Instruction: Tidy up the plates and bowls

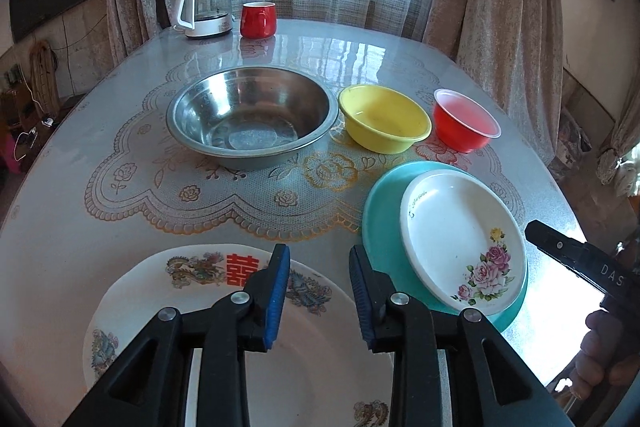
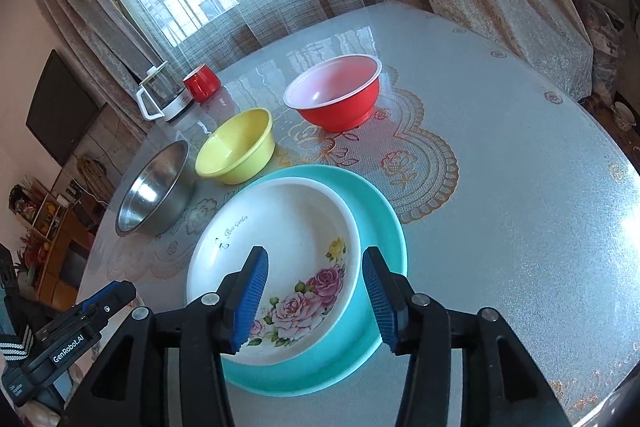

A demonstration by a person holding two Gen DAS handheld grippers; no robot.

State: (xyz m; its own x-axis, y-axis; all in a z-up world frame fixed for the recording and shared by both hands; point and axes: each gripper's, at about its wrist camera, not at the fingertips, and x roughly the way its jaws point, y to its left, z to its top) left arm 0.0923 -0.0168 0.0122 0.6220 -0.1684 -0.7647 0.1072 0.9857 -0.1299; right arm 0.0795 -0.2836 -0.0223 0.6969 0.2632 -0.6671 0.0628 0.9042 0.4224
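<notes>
My left tongs (image 1: 320, 291) hang with their blue pads a narrow way apart and nothing between them, above the far rim of the big white plate with the dragon print and red character (image 1: 280, 359), which lies flat on the counter (image 1: 80, 227) at six o'clock in the left wrist view. My right tongs (image 2: 316, 301) stand wider, also gripping nothing, over the near edge of the white rose dish (image 2: 276, 263). That dish sits inside the teal plate (image 2: 380, 227), pushed toward the teal plate's nine o'clock side, so a broad teal crescent shows at three o'clock.

From the left wrist view, the steel bowl (image 1: 252, 115) stands upright at twelve o'clock of my left tongs, the yellow bowl (image 1: 384, 117) just beside it at one o'clock, and the red bowl with a pale inside (image 1: 466, 119) next along at two o'clock. None of the three bowls touch. Far back at eleven o'clock stand a white kettle (image 1: 204, 7) and a red mug (image 1: 258, 20), near each other.
</notes>
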